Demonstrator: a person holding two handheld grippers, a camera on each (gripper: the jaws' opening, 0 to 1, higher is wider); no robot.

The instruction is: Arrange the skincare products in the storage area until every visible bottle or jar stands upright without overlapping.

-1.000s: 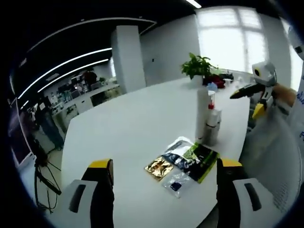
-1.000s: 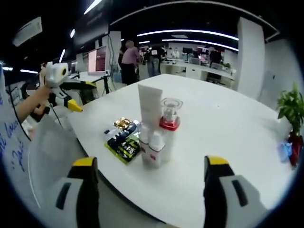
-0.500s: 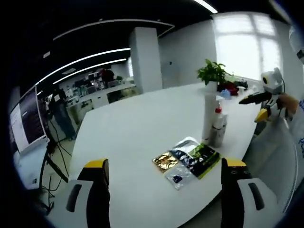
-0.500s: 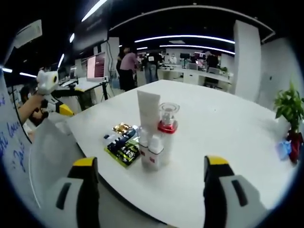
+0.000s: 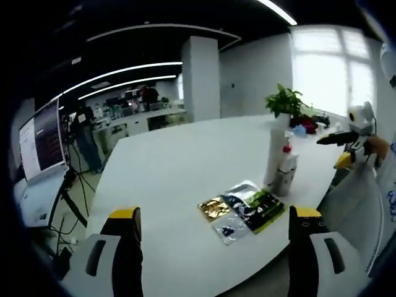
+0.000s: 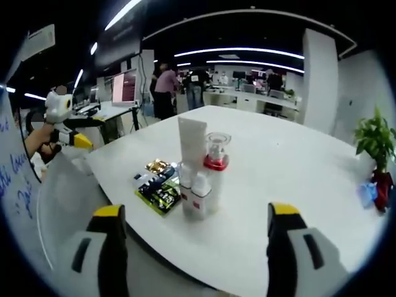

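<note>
Left tongs (image 5: 210, 247) wide open, nothing between the jaws, held back from the near edge of the white table (image 5: 167, 167). Right tongs (image 6: 193, 247) likewise gaping and empty, also short of the table edge. Nearest items on the table: a fan of flat sachets (image 5: 242, 209), one gold, one dark green, one clear, lying overlapped near the edge. Just beyond them stands the cluster of skincare products: a tall white tube (image 6: 192, 143) on its cap, a pump bottle with red collar and clear cap (image 6: 216, 162), and two small white bottles (image 6: 195, 197) in front, all upright, packed so close that touching cannot be ruled out. Judgement: the sachets are light, limp and slick, best pinched at a free edge and slid apart; the tube is top-heavy and tips easily, so take it low on the body; the small bottles are stiff and light, grip mid-body. Farther off: a potted plant (image 5: 283, 102) at the table's far side, then office desks and people in the background.
</note>
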